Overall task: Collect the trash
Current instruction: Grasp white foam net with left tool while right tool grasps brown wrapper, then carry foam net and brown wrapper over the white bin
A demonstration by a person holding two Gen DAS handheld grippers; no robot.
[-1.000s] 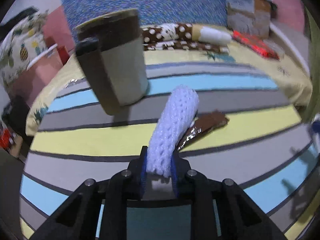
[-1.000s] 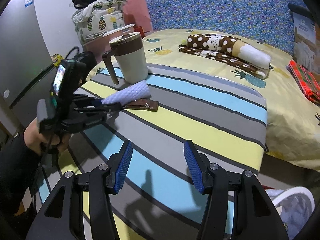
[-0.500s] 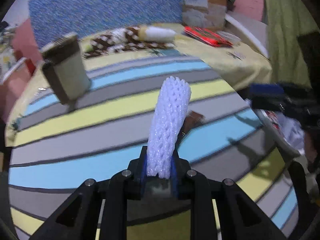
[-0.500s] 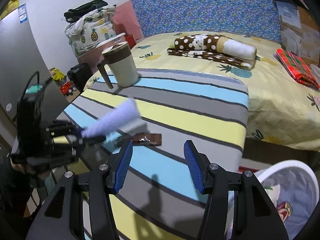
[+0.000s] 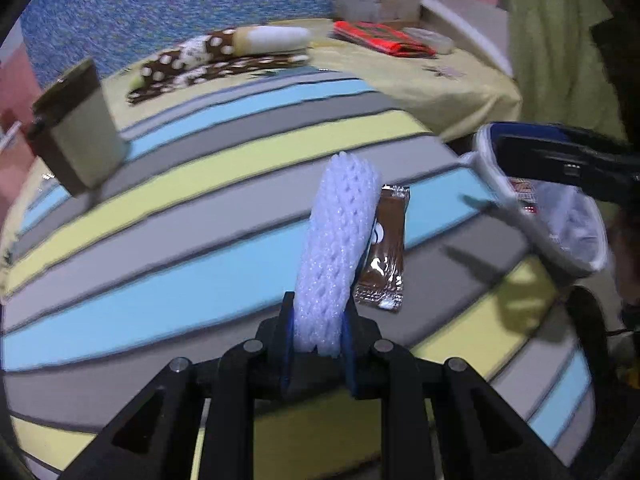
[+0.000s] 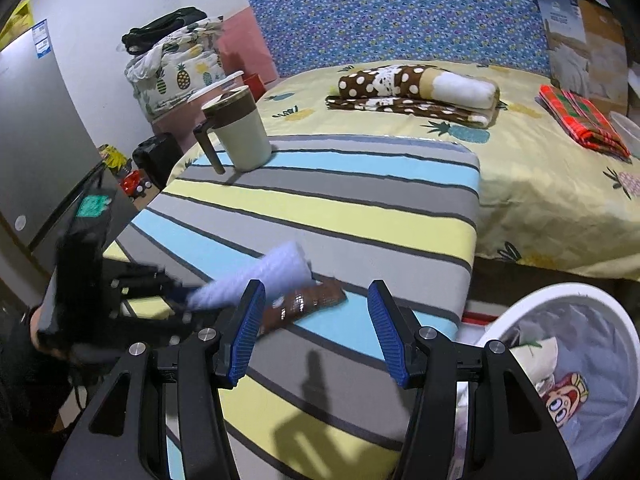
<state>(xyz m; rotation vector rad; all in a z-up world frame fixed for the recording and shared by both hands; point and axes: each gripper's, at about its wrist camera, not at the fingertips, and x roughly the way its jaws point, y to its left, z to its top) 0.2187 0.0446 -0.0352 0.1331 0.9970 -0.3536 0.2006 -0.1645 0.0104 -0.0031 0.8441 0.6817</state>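
My left gripper (image 5: 318,320) is shut on a white foam net sleeve (image 5: 340,248) and holds it above the striped table (image 5: 160,264). The sleeve also shows in the right wrist view (image 6: 256,280), blurred, with the left gripper (image 6: 180,296) at the left. A brown snack wrapper (image 5: 384,256) lies flat on the table just beyond the sleeve; it shows in the right wrist view (image 6: 308,304) too. My right gripper (image 6: 316,332) is open and empty over the table's near edge. A white bin with a liner (image 6: 580,360) stands off the table's right side and holds trash.
A cream mug with a brown lid and handle (image 6: 236,136) stands at the table's far left corner. Behind the table is a bed with a pineapple sheet (image 6: 540,184), a rolled polka-dot blanket (image 6: 416,88) and a red plaid cloth (image 6: 580,120).
My left gripper has carried the foam sleeve right, away from the mug, toward the bin. The right gripper has shifted right, bringing the bin into view. The wrapper stays on the table.
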